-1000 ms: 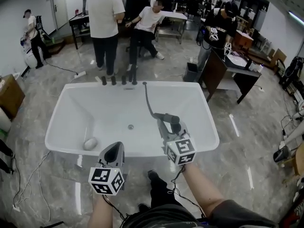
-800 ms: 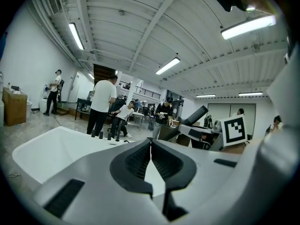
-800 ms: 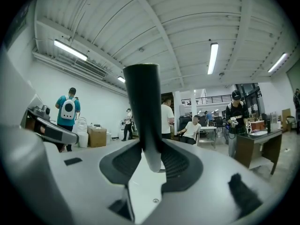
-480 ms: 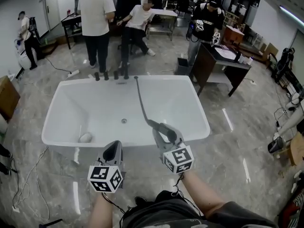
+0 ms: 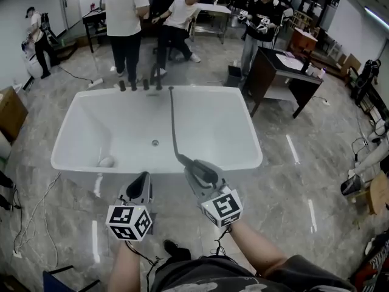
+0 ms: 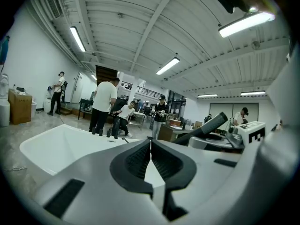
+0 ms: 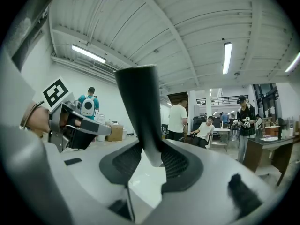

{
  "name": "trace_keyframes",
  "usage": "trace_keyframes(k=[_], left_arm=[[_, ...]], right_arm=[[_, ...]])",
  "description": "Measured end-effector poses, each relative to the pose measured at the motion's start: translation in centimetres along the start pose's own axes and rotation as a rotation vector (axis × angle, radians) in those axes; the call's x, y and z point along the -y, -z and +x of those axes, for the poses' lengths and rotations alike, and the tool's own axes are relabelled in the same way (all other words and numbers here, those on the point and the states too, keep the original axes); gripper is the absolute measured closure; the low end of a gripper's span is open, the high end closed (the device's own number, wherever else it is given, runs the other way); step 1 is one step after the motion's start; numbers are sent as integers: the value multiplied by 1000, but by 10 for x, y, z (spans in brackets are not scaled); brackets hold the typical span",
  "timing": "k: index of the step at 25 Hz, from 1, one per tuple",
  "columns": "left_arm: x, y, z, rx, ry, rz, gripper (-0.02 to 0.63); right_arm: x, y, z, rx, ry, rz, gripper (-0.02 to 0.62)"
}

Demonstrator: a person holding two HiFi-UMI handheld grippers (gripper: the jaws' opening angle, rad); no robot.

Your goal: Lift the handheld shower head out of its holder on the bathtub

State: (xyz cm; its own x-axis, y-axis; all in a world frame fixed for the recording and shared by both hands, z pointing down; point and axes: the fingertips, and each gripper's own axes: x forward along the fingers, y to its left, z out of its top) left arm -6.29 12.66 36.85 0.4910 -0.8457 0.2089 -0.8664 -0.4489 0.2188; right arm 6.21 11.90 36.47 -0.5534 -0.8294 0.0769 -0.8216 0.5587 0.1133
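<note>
The dark handheld shower head [image 5: 199, 170] is off the far rim and hangs over the near rim of the white bathtub [image 5: 61, 162]. My right gripper [image 5: 194, 169] is shut on it. Its dark hose [image 5: 172, 117] runs back across the tub to the fittings [image 5: 138, 85] on the far rim. In the right gripper view the shower head's handle [image 7: 140, 102] stands upright between the pads of the right gripper [image 7: 152, 159]. My left gripper [image 5: 142, 180] is left of it, outside the tub, shut with nothing in it. In the left gripper view, the left gripper's [image 6: 150, 146] pads meet.
A small pale object [image 5: 106, 162] lies in the tub's near left corner, with the drain [image 5: 155, 143] in the middle. Several people stand or sit beyond the tub. A dark desk [image 5: 285, 72] is at the right, a cardboard box [image 5: 11, 113] at the left.
Both grippers have drawn back from the tub toward its near rim and beyond. The shower head came along and its hose has pulled out straighter across the tub.
</note>
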Motion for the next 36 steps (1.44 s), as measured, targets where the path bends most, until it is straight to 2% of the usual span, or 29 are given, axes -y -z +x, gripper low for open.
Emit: trace_keyframes(k=[8,15,22,36], left_arm=[[45,21,-11,-19,-16,-7,591],[70,37,-22,-51,-18,-2,591],[80,49,-29,-66,-24,6,591],[76,52,-46,-73,-12,-1,591]], right_arm=[[-1,14,-54,-13,-34,31,457],[15,33,-79,-38,17,113,457],[22,58,-98,-84,50,133,457],[11,70,-101,-127,84,148,457]])
